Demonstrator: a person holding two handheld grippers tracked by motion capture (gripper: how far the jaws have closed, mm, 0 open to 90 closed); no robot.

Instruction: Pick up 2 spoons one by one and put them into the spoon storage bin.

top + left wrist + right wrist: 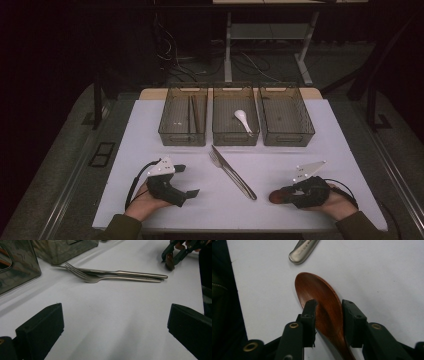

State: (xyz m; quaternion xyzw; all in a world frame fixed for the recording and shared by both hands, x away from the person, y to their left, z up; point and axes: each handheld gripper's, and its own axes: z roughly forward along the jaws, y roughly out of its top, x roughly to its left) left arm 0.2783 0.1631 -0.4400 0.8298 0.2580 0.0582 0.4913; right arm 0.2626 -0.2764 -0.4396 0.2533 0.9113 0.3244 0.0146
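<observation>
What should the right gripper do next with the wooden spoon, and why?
Probably lift it and carry it toward the middle bin. The right gripper is shut on the wooden spoon, low at the table, and that bin holds the white spoon.

White table top [320, 150], wood edge visible at the far side behind the bins. Three smoky clear bins sit in a row at the far edge: left bin [170, 120], middle bin [222, 131], right bin [300, 122], walls just beside each other. Fork [216, 159] and knife [235, 176] lie side by side, touching, on the bare top between the two grippers and just ahead of the left gripper's [192, 192] fingertips. The knife handle end is just beyond the tip of the wooden spoon [322, 300], whose bowl lies between the right gripper's [329, 307] fingers [352, 315], low over the top.
</observation>
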